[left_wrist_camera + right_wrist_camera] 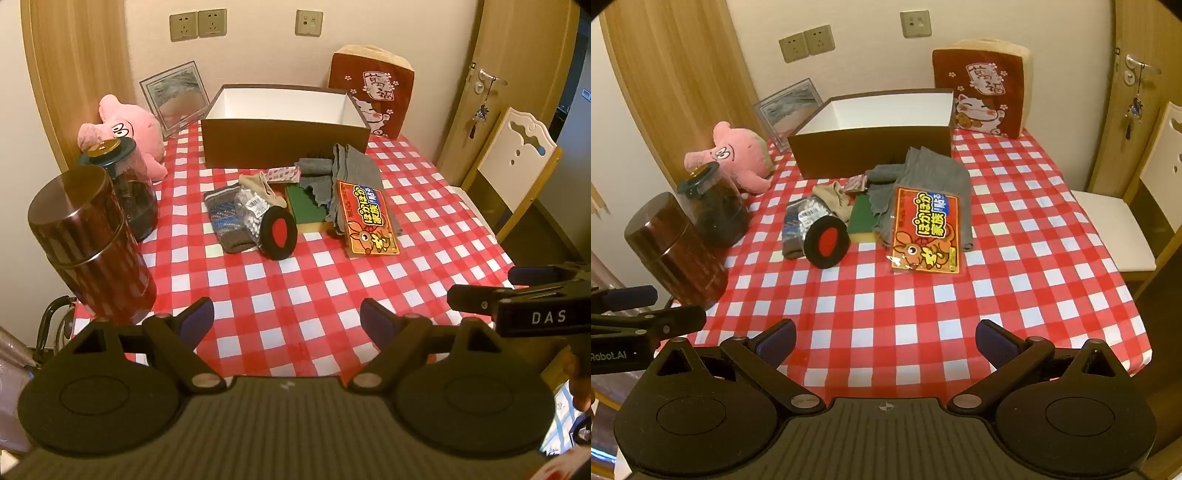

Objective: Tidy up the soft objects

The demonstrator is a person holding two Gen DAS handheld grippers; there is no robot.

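Nearest to me, my left hand-held gripper [286,317] hangs over the front edge of the worktop [295,295] with its blue-padded fingers spread wide and nothing between them, and my right hand-held gripper [884,341] beside it is just as wide and just as empty. Both tilt down toward the red-and-white checked cloth. Off to my left stand a dark red canister [88,243] and, just behind it, a clear jar with a teal lid [123,184]. Further in, around the middle of the worktop, lies the heap of soft things: a black pad with a red centre [279,232] leaning against a striped knitted piece [223,218] and a plastic-wrapped bundle [251,212], a beige sock [258,186], a green and yellow sponge [304,208], grey cloths [351,177], and an orange packet [365,218] resting on the cloths. Beyond the heap sits an open brown box [284,144] with a white inside, empty as far as I can see. A pink plush toy [133,133] lies at the far left near a picture frame [175,94], and a dark red cushion with a cat [371,94] stands against the wall at the far right.
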